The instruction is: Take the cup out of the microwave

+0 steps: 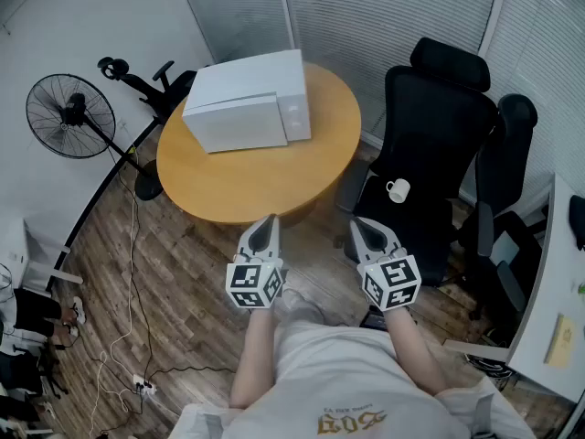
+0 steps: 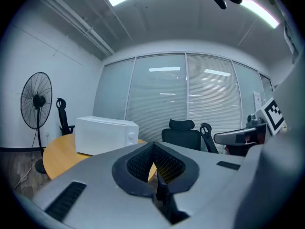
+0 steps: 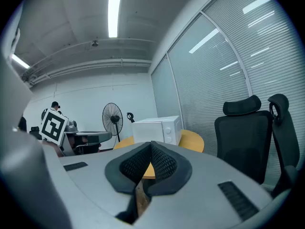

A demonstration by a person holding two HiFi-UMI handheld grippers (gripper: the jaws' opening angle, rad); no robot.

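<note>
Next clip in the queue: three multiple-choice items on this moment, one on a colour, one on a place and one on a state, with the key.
1. What colour is the microwave on the round table?
A) black
B) red
C) white

2. Where is the cup?
A) on the black office chair
B) on the table
C) on top of the microwave

3. How do the jaws of the left gripper and the right gripper stand?
A) both wide open
B) both shut, with nothing between them
C) both shut on the cup

Key:
1 C, the head view shows a white box with its door closed.
2 A, the white cup sits on the chair, to the right of the table.
3 B, each gripper view shows its pads meeting with nothing held.
</note>
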